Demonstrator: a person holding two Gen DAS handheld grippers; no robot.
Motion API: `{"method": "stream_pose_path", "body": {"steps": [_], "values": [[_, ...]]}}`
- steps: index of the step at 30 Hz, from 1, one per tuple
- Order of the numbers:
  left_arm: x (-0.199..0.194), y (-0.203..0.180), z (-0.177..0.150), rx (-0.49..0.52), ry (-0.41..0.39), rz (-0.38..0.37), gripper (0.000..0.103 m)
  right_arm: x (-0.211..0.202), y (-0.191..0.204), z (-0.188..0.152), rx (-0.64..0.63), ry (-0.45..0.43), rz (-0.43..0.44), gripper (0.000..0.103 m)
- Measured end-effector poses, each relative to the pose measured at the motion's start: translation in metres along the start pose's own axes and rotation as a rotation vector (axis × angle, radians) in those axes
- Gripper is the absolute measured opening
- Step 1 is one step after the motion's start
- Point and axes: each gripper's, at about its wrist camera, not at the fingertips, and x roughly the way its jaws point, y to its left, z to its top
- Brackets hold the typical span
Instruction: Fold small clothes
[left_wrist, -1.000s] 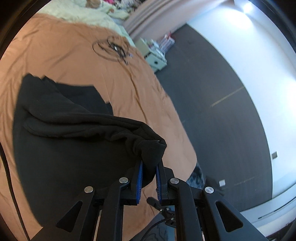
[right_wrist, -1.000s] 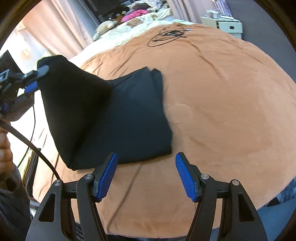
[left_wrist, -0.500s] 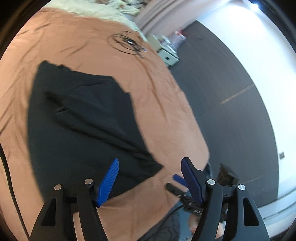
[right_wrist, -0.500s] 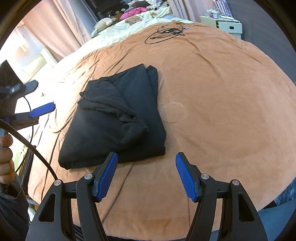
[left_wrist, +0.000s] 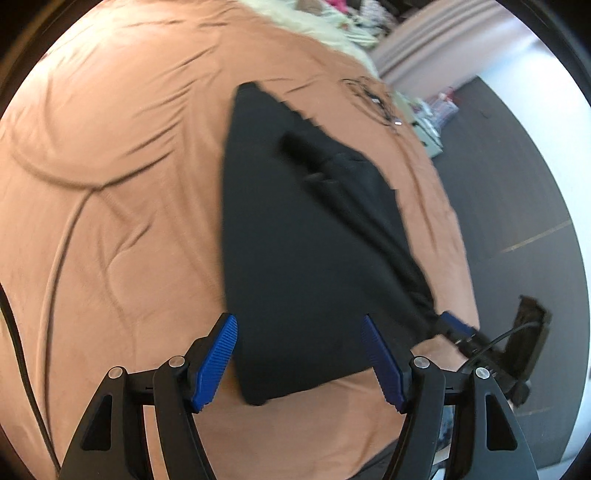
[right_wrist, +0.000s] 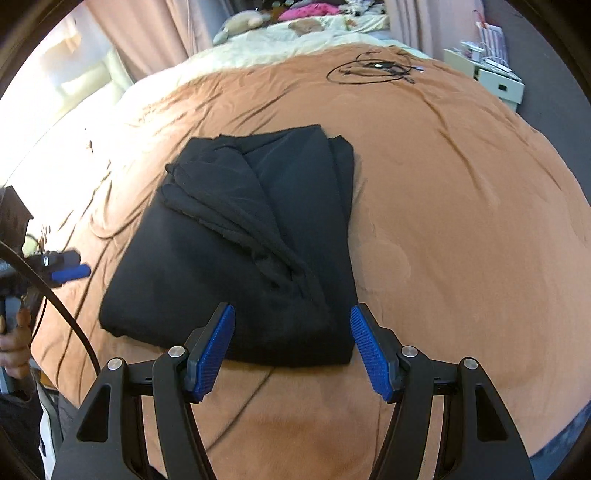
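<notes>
Left wrist view: my left gripper (left_wrist: 299, 356) hangs over the near edge of the black garment (left_wrist: 295, 240), its fingers (left_wrist: 216, 358) spread wide and holding nothing. The garment lies folded on the brown bed cover (left_wrist: 110, 184), one loose flap bunched along its right side, so I judge the fold unfinished. In the right wrist view, my right gripper (right_wrist: 291, 350) sits at the garment's (right_wrist: 236, 236) near right corner, fingers equally wide and empty, probably lined up to take that corner. A cable coil (right_wrist: 376, 68) lies well beyond.
</notes>
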Motion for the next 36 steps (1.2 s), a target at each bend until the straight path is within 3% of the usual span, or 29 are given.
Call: {"method": "stream_pose_path", "body": {"steps": [8,13,16,17,20,27,31,33,35,36], "values": [[0.017,0.023,-0.014,-0.076,0.028,0.016,0.071,0.032,0.013,0.032,-0.128,0.050,-0.006,0.063],[0.027,0.024,-0.016,-0.089,0.044,0.005,0.067,0.061,0.033,0.044,-0.273,0.109,-0.077,0.061],[0.033,0.020,-0.017,-0.088,0.064,-0.005,0.060,0.073,0.036,0.049,-0.293,0.138,-0.068,0.018],[0.033,0.018,-0.018,-0.080,0.068,-0.004,0.058,0.073,0.035,0.050,-0.282,0.142,-0.068,0.011],[0.032,0.013,-0.018,-0.057,0.072,0.017,0.056,0.062,0.032,0.052,-0.263,0.107,-0.062,0.007],[0.037,0.006,-0.014,-0.021,0.092,0.028,0.056,0.053,0.013,0.042,-0.188,0.111,-0.060,0.007],[0.036,0.005,-0.003,-0.006,0.078,0.038,0.056,0.059,0.025,0.040,-0.219,0.136,-0.100,0.012],[0.037,0.006,0.002,-0.011,0.073,0.035,0.056,0.059,0.035,0.044,-0.249,0.144,-0.124,0.019],[0.039,0.009,0.008,-0.022,0.071,0.032,0.056,0.060,0.045,0.050,-0.281,0.140,-0.125,0.045],[0.040,0.010,0.011,-0.026,0.068,0.030,0.056,0.060,0.048,0.053,-0.295,0.133,-0.125,0.051]]}}
